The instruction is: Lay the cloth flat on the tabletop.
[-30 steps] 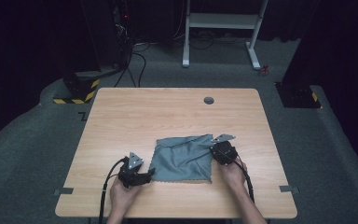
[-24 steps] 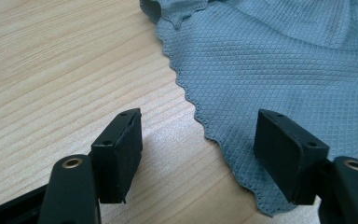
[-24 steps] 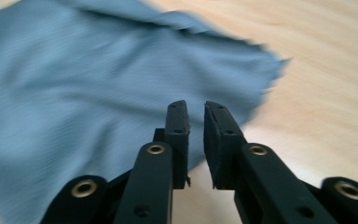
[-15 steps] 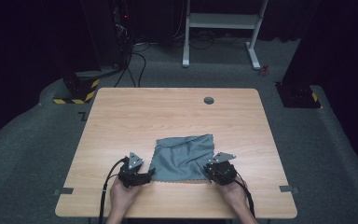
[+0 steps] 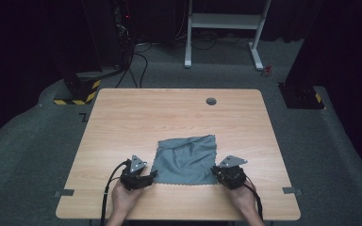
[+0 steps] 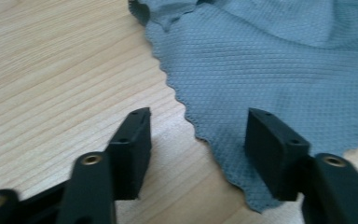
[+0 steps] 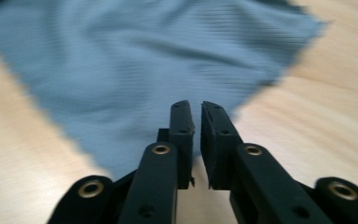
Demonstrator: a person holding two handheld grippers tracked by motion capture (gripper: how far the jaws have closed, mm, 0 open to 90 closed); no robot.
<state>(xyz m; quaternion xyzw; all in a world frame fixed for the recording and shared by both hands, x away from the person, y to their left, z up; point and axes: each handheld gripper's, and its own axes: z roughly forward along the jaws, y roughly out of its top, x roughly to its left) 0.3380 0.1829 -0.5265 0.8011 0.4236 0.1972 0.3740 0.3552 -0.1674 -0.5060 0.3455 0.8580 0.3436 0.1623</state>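
Two hands are holding tongs at the near edge of the bench (image 5: 122,122); the left tongs (image 6: 198,135) have just been closing yet are standing apart astride the near left corner of the cloth (image 5: 186,160); the right tongs (image 7: 196,126), nearly closed, have just been parting slightly at its near right corner; the grey cloth is lying flat beyond them.

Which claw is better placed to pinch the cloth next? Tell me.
Left. The left claw, just closing, has the cloth edge between its wide jaws; the right claw, just opening, holds nothing in its slit.
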